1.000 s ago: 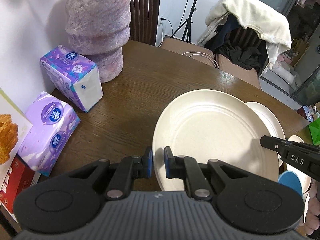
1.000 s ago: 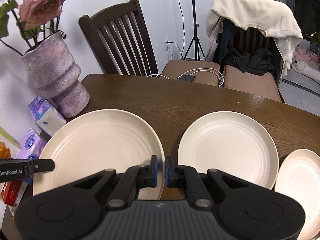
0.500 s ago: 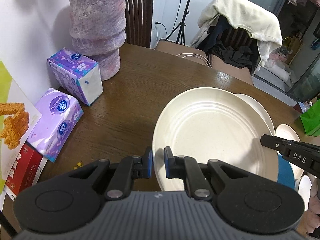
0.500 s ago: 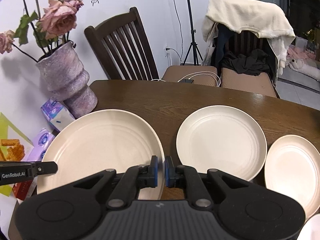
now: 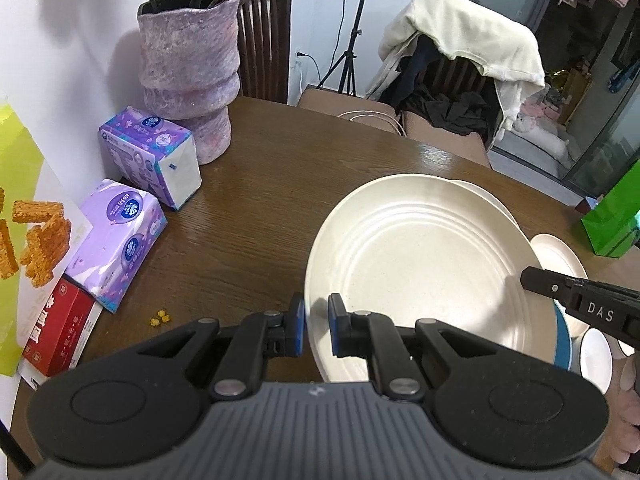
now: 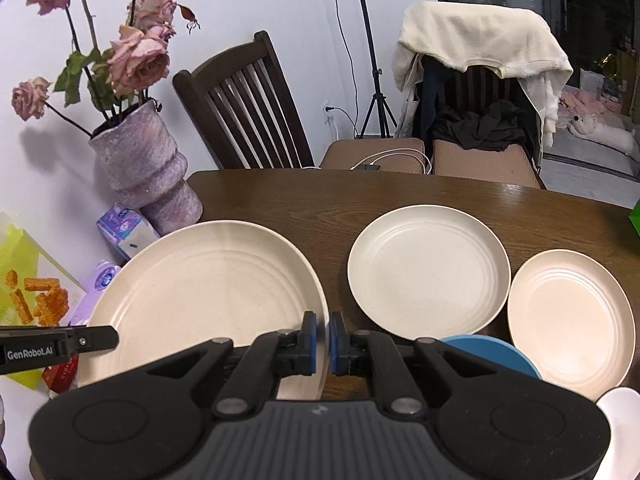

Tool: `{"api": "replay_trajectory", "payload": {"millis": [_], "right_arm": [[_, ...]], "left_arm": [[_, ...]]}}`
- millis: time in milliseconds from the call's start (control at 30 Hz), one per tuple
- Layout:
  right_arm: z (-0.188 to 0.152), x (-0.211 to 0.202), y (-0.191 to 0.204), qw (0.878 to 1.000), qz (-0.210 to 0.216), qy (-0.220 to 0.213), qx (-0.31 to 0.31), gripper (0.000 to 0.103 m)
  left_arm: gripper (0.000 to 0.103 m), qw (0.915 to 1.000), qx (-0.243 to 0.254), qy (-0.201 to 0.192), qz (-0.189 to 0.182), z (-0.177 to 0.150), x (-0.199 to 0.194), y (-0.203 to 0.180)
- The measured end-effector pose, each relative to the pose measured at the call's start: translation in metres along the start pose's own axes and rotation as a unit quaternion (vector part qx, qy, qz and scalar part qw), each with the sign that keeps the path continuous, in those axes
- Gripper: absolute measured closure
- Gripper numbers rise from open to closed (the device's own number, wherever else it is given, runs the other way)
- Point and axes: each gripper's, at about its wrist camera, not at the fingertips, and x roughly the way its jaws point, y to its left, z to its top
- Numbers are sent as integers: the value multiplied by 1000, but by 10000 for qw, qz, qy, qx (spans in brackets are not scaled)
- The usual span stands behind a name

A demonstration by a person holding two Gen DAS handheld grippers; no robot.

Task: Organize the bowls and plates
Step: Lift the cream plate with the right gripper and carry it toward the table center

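With both the left gripper (image 5: 316, 330) and right gripper (image 6: 322, 342) pinched on opposite rims of the large cream plate (image 6: 204, 300), lower left of frame, they'd best keep it level while carrying toward the medium plate (image 6: 428, 270).

My big cream plate (image 6: 208, 292) is held level above the counter (image 6: 320, 208); two smaller cream plates (image 6: 428, 272) lie flat right of it.
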Motion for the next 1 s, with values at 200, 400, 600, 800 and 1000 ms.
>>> {"api": "replay_trajectory", "payload": {"millis": [200,400,600,800,1000], "right_arm": [[-10,-17,-2,9999,-20,-70,97,96],[-20,-37,-5,9997,-50,-164,154,96],[-31,-54,-7,9996,-99,-203,192,96],[-43,-73,-9,9992,-131,-277,244,96],[-54,-90,-12,9986,-169,-363,337,96]], "left_arm": [[91,10000,75,-5,-57,-8,-13,-6],[91,9998,137,-29,-149,-16,-29,-12],[91,9995,207,-83,-227,-24,-44,-18],[91,9992,250,-77,-298,-33,-54,-23],[91,9987,353,-56,-366,-43,-64,-29]]}}
